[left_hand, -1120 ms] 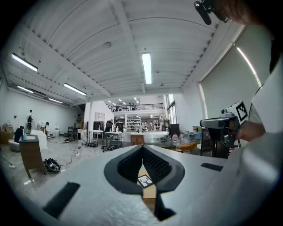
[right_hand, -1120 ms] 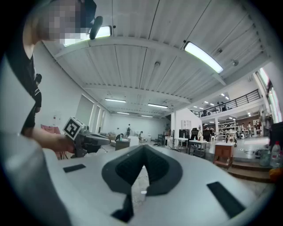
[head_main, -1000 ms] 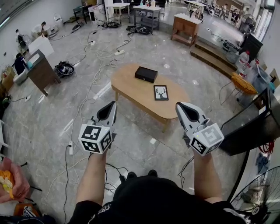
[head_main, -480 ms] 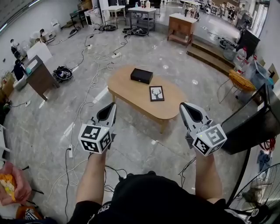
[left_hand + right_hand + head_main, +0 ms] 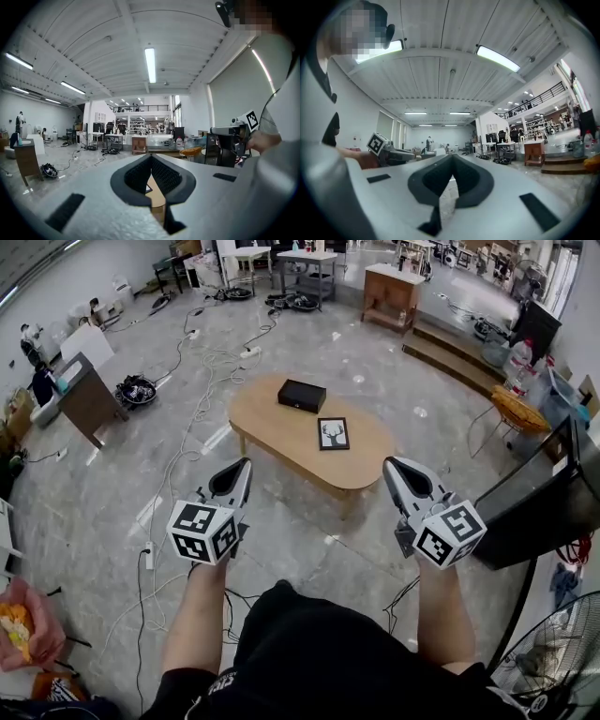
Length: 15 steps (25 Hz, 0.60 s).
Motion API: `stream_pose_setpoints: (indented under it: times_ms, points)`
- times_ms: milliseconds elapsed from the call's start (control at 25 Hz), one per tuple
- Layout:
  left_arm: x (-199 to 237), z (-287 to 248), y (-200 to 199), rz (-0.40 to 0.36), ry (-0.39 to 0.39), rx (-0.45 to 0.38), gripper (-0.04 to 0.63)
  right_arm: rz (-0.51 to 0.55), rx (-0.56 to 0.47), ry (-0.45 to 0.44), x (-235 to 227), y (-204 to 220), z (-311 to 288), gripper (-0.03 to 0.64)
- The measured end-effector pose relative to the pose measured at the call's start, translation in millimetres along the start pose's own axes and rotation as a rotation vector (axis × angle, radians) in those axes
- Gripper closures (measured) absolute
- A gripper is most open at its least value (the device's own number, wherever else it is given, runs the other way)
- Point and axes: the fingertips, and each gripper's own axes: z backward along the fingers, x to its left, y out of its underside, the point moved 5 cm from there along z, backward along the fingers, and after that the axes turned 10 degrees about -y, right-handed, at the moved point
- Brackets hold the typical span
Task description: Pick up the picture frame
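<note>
Bright, even indoor light from long ceiling strips (image 5: 150, 64) overhead. Only faint, soft shadows, as under the table (image 5: 267, 423). Pale sheen and streaky reflections across the polished floor (image 5: 309, 343). Strong fisheye bending in every view, with black vignetted corners in both gripper views. Slightly soft close up on the left gripper (image 5: 151, 157) and right gripper (image 5: 452, 158); sharper behind.

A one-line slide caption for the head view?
Left gripper and right gripper, both shut, before a wooden table holding a picture frame and black box.
</note>
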Motion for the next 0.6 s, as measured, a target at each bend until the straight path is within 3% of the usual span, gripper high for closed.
stream_pose_setpoints:
  times_ms: [360, 600]
  points:
    - [23.7, -44.6, 4.6, 0.036, 0.018, -0.004, 0.586, 0.014, 0.037, -0.007, -22.5, 0.6, -35.3, 0.612]
    - [69.4, -98.7, 8.9, 0.051, 0.044, -0.003, 0.586, 0.011, 0.081, -0.005, -53.2, 6.6, -102.1, 0.612]
